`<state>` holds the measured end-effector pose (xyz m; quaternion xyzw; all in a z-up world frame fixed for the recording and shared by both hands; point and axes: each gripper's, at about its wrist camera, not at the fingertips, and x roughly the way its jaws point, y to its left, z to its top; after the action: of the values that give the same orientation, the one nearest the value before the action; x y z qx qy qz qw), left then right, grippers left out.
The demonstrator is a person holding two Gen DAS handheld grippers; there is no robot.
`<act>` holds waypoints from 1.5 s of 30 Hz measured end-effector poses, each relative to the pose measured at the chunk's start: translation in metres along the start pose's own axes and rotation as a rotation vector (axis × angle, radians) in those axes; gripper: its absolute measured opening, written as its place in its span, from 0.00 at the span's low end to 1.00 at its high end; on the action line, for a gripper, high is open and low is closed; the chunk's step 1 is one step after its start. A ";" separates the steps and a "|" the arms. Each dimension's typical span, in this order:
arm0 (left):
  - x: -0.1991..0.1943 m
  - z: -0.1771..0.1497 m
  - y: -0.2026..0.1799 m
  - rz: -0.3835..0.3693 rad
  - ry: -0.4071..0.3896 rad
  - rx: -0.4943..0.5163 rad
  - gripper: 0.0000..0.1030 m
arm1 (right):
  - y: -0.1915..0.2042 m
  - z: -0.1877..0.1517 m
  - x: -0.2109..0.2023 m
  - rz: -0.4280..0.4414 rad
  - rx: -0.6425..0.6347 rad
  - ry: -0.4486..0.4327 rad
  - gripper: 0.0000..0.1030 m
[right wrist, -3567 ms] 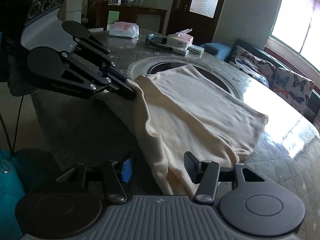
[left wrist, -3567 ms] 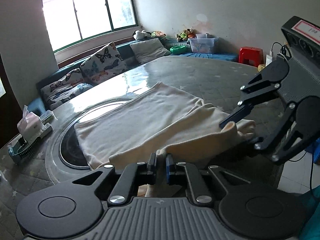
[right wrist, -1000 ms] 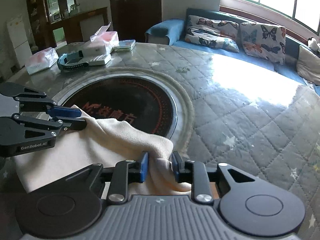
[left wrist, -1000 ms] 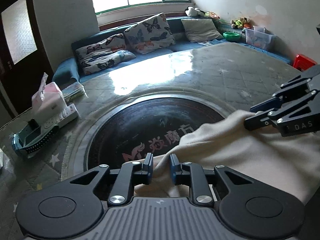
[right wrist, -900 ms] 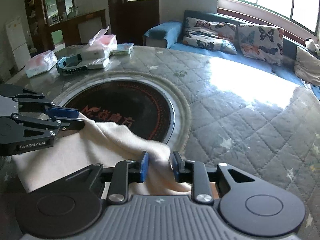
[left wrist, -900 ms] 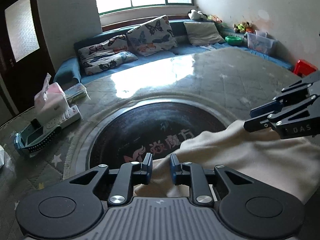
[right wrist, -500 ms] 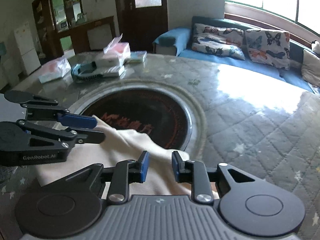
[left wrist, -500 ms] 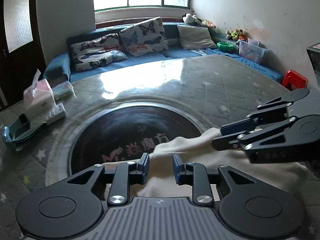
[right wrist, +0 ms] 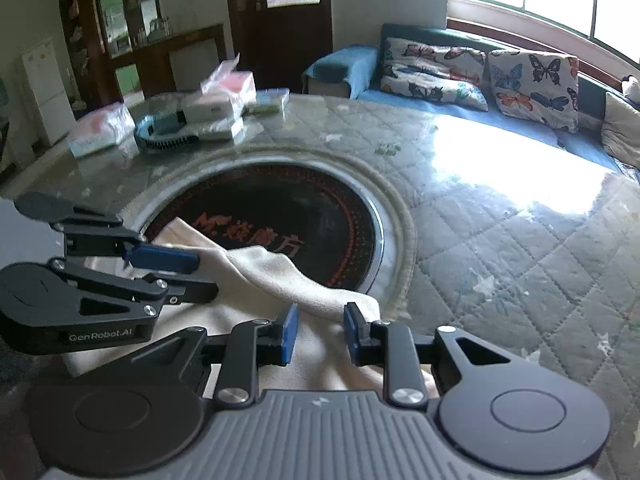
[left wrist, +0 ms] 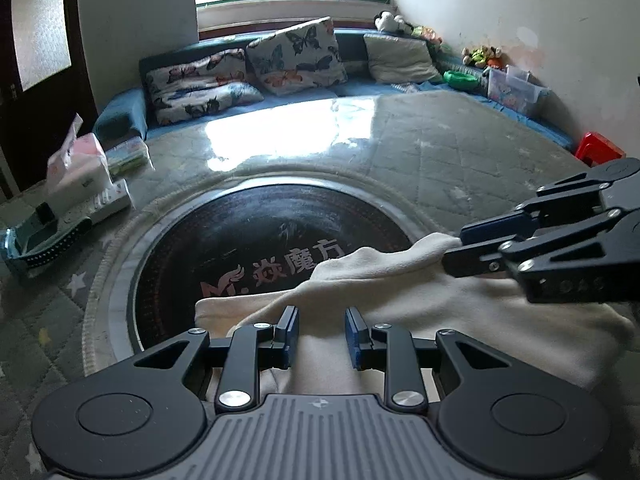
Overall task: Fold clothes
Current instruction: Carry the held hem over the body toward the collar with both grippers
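Observation:
A cream garment [left wrist: 420,300] lies folded over at the near edge of the round table, partly over the dark glass disc [left wrist: 264,240]. My left gripper [left wrist: 321,336] is open, its fingers astride a fold of the cloth. My right gripper [right wrist: 320,332] is also open over the cloth edge [right wrist: 280,276]. In the left wrist view the right gripper [left wrist: 452,250] touches the raised cloth corner. In the right wrist view the left gripper [right wrist: 200,276] rests on the garment with its jaws parted.
Tissue packs [right wrist: 228,92], a blue-rimmed tray [right wrist: 168,132] and a plastic bag [right wrist: 100,128] sit at the table's far left. A sofa with butterfly cushions [left wrist: 296,56] runs under the window. A red stool [left wrist: 596,148] stands by the right wall.
Both grippers carried the cloth back towards me, folding it, then opened and let go of it. The garment now rests on the table's near side.

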<state>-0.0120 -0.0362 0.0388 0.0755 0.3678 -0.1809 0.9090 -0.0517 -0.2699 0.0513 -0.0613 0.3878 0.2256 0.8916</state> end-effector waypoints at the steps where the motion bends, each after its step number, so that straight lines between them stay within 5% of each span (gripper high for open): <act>1: -0.006 -0.002 -0.001 0.003 -0.012 0.007 0.27 | 0.001 -0.002 -0.008 0.004 -0.002 -0.011 0.24; 10: -0.041 -0.035 -0.013 -0.002 -0.083 0.082 0.27 | 0.027 -0.040 -0.059 0.071 -0.061 -0.047 0.25; 19: -0.040 -0.056 -0.017 0.011 -0.086 0.104 0.27 | 0.041 -0.069 -0.045 0.050 -0.077 -0.036 0.25; 40: -0.070 -0.078 -0.022 -0.097 -0.059 0.078 0.28 | 0.035 -0.091 -0.080 0.104 -0.098 -0.003 0.25; 45: -0.064 -0.063 -0.014 -0.110 -0.052 0.046 0.28 | 0.017 -0.079 -0.082 0.036 -0.031 -0.039 0.25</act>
<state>-0.1003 -0.0141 0.0383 0.0711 0.3434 -0.2411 0.9049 -0.1605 -0.3065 0.0570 -0.0636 0.3677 0.2488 0.8938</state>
